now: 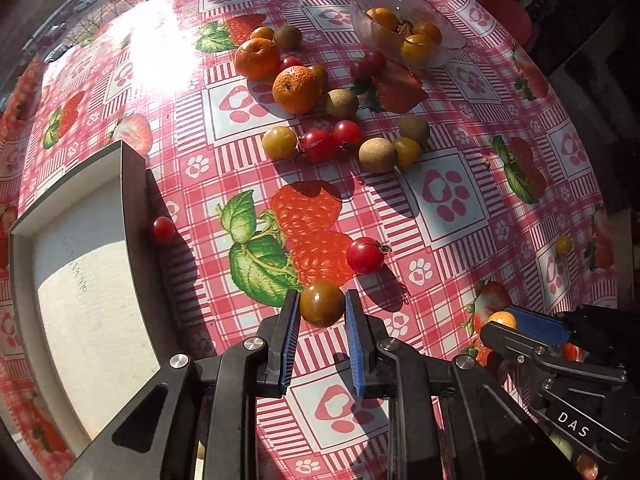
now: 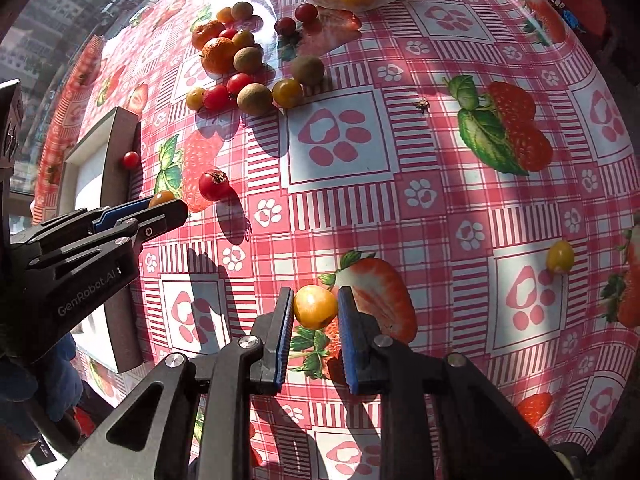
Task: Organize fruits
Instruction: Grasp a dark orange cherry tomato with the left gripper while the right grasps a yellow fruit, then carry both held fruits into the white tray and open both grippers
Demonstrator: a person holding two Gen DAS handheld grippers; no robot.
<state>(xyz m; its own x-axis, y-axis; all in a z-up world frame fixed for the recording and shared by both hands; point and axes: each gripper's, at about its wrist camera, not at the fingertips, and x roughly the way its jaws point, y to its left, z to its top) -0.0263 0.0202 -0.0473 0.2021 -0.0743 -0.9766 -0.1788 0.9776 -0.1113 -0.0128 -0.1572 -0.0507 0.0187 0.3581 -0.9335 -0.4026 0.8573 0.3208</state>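
A round table is covered by a strawberry-print oilcloth point(image 2: 440, 184). At its left edge a white square tray point(image 1: 80, 272) is seen, and at the far side a glass bowl point(image 1: 404, 28) already holding yellow cherry tomatoes. Between them a loose cluster is scattered: two mandarins point(image 1: 298, 90), brown longans point(image 1: 377, 155), red and yellow cherry tomatoes.

The cherry tomatoes are judged light, smooth-skinned, slippery and easily burst; each is best gripped across its widest girth with gentle pressure.

A brownish-green cherry tomato point(image 1: 322, 304) near the tray's right side is bracketed by the left gripper point(image 1: 322, 306), whose pads lie against or just beside its flanks; firm clamping cannot be confirmed. A yellow cherry tomato point(image 2: 315, 306) on the near cloth is similarly flanked by the right gripper point(image 2: 314, 308), a thin gap appearing at the right pad.
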